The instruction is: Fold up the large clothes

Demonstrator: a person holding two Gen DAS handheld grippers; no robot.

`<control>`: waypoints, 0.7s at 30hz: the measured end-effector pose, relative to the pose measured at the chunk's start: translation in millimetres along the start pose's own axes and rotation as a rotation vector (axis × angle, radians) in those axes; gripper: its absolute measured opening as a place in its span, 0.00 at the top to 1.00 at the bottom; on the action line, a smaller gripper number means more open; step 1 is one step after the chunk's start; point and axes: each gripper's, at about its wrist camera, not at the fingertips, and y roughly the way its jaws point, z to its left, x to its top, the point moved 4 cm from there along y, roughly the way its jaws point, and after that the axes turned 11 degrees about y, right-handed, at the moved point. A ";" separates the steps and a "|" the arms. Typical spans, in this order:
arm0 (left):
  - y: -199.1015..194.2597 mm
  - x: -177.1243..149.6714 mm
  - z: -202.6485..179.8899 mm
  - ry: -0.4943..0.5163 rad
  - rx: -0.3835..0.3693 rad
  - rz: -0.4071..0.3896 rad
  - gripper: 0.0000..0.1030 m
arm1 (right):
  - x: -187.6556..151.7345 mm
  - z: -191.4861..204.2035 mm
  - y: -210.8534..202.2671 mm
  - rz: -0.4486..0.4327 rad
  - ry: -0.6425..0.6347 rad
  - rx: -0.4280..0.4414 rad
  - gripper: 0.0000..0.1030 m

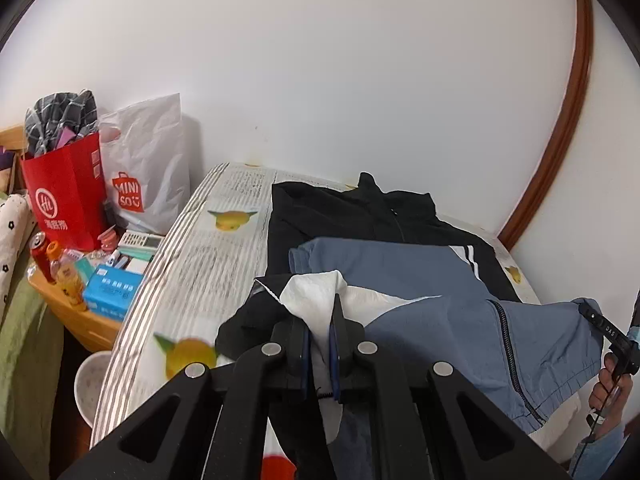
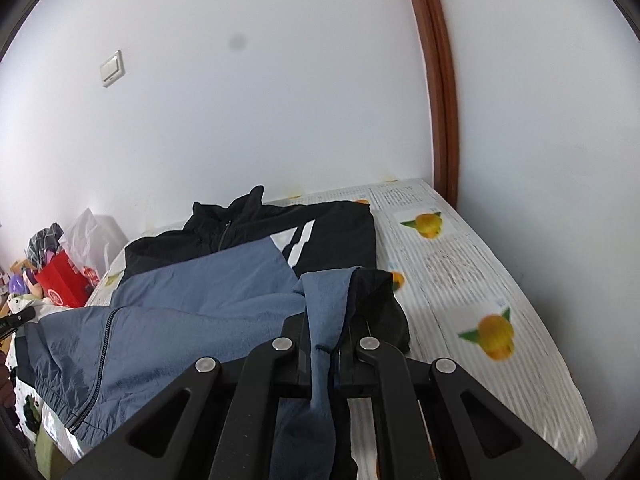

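Note:
A black and blue zip jacket (image 1: pixel 384 256) with white stripes lies on the bed, collar toward the wall. My left gripper (image 1: pixel 320 320) is shut on its hem, pinching white lining and blue cloth, lifted above the bed. My right gripper (image 2: pixel 326 332) is shut on the other hem corner of the jacket (image 2: pixel 208 276), blue and black cloth between the fingers. The lower half is raised and folded over toward the chest. The right gripper's tip also shows at the right edge of the left wrist view (image 1: pixel 612 340).
The bed (image 1: pixel 208 256) has a striped sheet with yellow fruit prints. A wooden bedside table (image 1: pixel 76 308) holds a red bag (image 1: pixel 68 200), a white bag (image 1: pixel 148 168), cans and boxes. A white wall and brown door frame (image 2: pixel 440 92) stand behind.

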 end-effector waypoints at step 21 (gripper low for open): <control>142.4 17.9 18.0 0.014 0.122 0.195 0.90 | 13.5 1.7 168.5 0.146 0.007 -0.088 0.95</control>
